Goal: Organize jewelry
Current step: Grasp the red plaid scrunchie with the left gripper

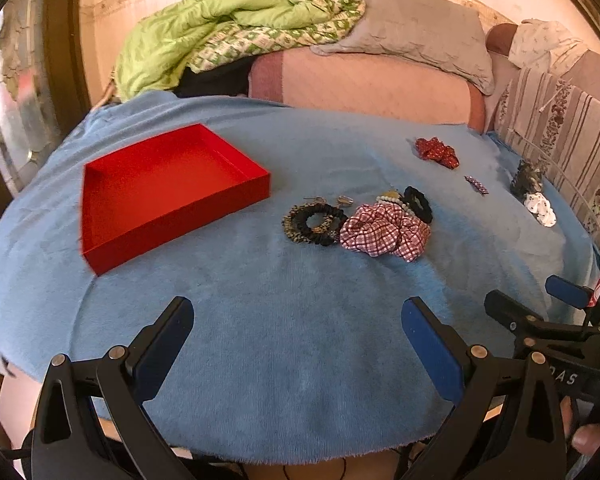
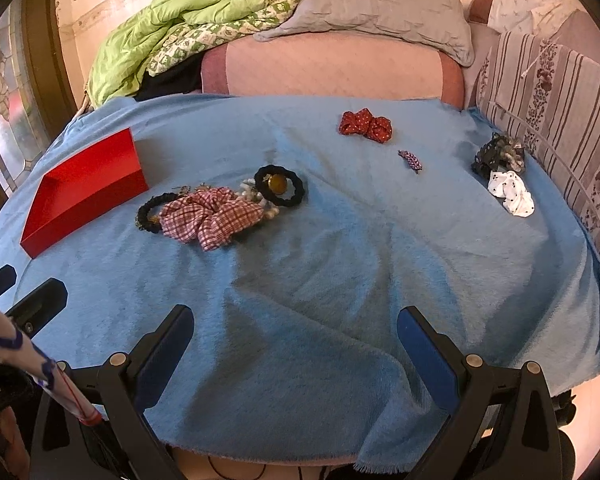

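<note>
Jewelry and hair ties (image 1: 356, 220) lie heaped mid-cloth on the blue blanket (image 1: 300, 340), right of the empty red box (image 1: 168, 192). I see my left tool (image 1: 298, 344) spread wide, gripping nothing, and my right tool (image 2: 294, 346) likewise spread. A red scrunchie (image 2: 365, 125) sits farther back, well apart.

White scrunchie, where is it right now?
In the right wrist view, the white scrunchie lies far right on the blue cloth, just below the dark scrunchie.
</note>
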A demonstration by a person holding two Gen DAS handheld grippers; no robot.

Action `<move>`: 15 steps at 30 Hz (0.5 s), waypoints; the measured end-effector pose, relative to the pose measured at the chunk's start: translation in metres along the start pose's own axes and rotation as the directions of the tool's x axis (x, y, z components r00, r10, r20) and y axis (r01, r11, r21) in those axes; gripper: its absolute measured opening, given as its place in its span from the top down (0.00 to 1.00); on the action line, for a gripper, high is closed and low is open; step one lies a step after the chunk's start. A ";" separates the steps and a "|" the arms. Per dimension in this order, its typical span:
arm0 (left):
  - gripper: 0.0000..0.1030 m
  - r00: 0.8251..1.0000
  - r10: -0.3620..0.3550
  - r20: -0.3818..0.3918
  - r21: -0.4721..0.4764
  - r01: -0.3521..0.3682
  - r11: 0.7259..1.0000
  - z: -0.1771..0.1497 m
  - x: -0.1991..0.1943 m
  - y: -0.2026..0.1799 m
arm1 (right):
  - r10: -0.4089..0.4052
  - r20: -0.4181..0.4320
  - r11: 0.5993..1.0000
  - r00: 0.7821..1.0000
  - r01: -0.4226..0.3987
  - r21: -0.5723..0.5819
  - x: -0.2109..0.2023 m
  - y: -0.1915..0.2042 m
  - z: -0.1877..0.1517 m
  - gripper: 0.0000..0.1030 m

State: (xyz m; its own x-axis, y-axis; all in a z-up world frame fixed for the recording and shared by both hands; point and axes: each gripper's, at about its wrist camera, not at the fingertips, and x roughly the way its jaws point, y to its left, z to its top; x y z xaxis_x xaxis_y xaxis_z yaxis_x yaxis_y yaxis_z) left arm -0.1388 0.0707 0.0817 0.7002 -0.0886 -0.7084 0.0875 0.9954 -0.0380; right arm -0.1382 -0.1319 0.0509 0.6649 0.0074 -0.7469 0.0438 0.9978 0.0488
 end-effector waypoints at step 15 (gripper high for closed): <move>0.26 0.974 -0.196 -0.118 0.040 0.201 0.979 0.047 0.096 -0.025 | 0.017 -0.031 0.998 0.999 -0.015 0.064 0.026 -0.026 0.003 0.02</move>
State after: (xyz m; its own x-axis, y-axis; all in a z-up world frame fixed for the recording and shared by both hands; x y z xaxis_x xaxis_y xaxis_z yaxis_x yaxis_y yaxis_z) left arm -0.0398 0.0361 0.0477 0.5808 -0.2767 -0.7656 0.2548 0.9550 -0.1519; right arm -0.1200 -0.1573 0.0322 0.6423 0.0266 -0.7660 0.0810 0.9914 0.1024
